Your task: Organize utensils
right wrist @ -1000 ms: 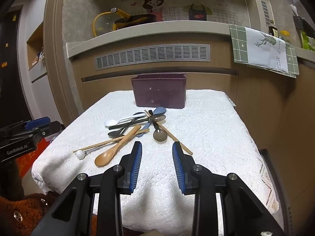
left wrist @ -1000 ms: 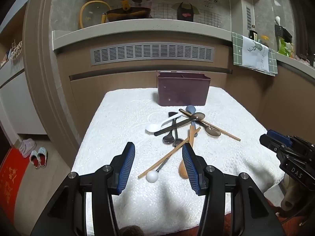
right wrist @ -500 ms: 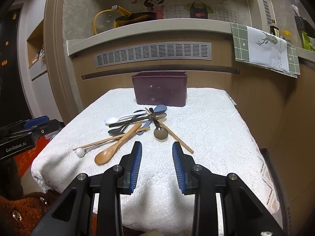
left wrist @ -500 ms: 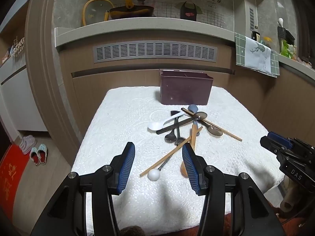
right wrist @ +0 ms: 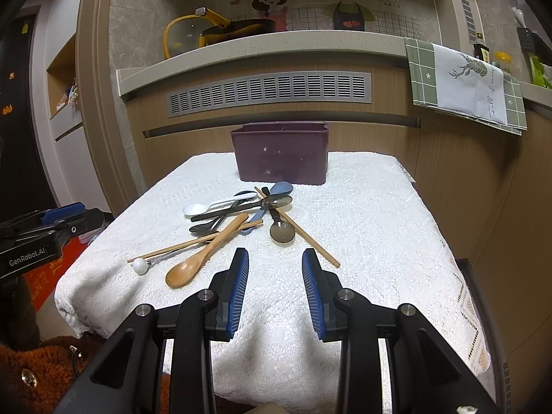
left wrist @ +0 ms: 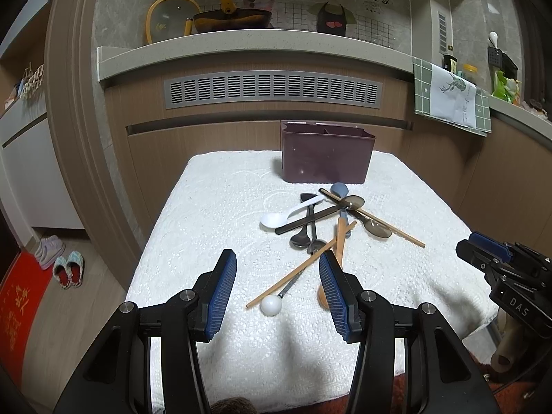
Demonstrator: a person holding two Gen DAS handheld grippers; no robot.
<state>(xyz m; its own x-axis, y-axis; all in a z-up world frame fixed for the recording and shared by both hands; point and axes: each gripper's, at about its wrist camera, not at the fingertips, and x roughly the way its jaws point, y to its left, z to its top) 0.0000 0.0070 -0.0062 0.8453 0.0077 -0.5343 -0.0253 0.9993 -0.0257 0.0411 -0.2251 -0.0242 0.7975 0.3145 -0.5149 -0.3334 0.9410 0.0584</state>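
Task barely begun: my left gripper (left wrist: 277,288) and right gripper (right wrist: 275,284) hover released and empty, all utensils (right wrist: 241,214) heaped mid-table on the white cloth (right wrist: 362,214), near the purple bin (right wrist: 281,153), which appears unfilled.

A rough white woven cloth (right wrist: 362,227) carries a smooth wooden spoon (right wrist: 203,258) and a matt maroon plastic bin (right wrist: 281,153).

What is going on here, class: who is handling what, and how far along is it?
A person holds a gripper in each hand over a table covered with a white cloth. The left gripper and right gripper are both open and empty. A pile of utensils lies loose on the cloth: wooden spoon, chopsticks, white spoon and dark spoons. The purple holder behind them shows nothing sticking out, so sorting has not started.
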